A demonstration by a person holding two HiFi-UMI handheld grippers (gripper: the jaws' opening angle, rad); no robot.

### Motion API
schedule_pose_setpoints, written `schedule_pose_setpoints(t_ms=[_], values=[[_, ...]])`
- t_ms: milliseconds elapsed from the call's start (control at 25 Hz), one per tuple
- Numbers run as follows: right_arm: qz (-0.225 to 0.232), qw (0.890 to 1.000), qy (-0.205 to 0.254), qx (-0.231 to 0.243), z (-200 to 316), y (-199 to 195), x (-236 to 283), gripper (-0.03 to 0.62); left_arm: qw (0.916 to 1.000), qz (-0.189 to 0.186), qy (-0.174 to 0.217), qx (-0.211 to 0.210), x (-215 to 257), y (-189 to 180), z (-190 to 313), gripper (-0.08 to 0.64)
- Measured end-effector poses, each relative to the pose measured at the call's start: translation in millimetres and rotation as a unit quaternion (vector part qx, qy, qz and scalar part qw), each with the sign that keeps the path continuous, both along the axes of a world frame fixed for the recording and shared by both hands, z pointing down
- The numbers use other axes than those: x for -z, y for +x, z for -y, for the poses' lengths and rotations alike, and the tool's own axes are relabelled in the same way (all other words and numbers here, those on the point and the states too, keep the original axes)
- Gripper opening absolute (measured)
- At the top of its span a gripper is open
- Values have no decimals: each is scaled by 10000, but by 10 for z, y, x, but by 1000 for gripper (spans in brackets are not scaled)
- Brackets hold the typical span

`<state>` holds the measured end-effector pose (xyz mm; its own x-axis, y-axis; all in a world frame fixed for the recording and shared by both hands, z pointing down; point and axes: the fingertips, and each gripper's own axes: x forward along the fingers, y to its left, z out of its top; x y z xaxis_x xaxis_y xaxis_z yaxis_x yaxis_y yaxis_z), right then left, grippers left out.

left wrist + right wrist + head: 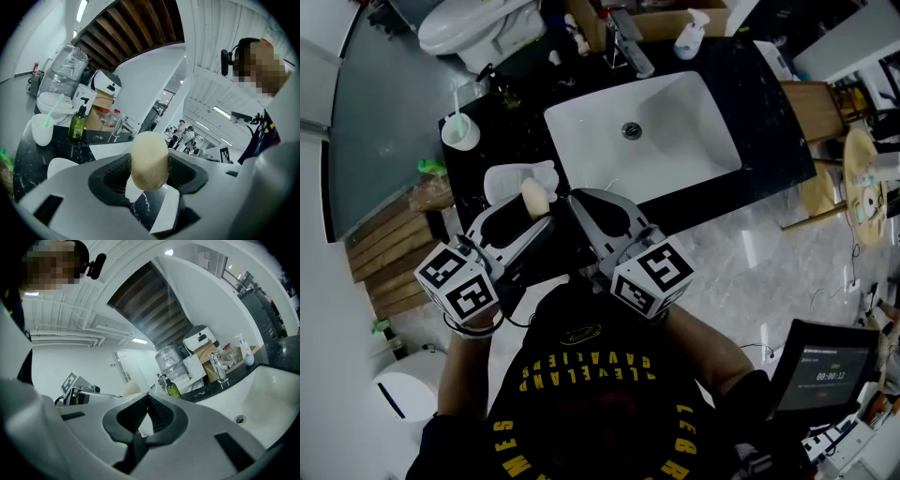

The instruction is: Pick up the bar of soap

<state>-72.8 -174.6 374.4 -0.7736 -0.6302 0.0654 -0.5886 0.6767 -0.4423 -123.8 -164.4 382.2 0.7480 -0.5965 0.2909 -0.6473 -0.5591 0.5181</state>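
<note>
The left tool (pixel 525 220) has the bar of soap (pixel 534 197) pinched between its two jaws. In the left gripper view the pale, rounded bar (pixel 149 160) stands upright in the dark ribbed pads, gripped on both sides. From the head view it sits at the near edge of the white soap dish (pixel 514 176), on the dark surface (pixel 769 112) just left of the sink (pixel 675 141). Whether the bar has come clear of the dish, I cannot tell.

The right tool (pixel 602 217) is alongside, close to the left one, over the front rim of the sink. Its jaws are pressed together with nothing between them – the right gripper view shows the ribbed pads (pixel 157 416) meeting.

Further back on the surface stand a white cup (pixel 460 132) holding a green toothbrush (pixel 455 105), a green bottle (pixel 77 124), the chrome faucet (pixel 628 42) behind the basin and a white spray bottle (pixel 689 36).

A toilet (pixel 478 23) shows beyond the far edge. Down at the lower right a screen (pixel 820 366) shows digits, too small for me to read.
</note>
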Motion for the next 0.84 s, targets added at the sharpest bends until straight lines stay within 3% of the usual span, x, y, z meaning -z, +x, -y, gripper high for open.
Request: schedule_pose_setpoints(t_ms=[840], values=[[-12, 10000, -95, 26, -27, 30, -29, 17, 9999, 165, -9, -8, -24, -14, -17, 264]])
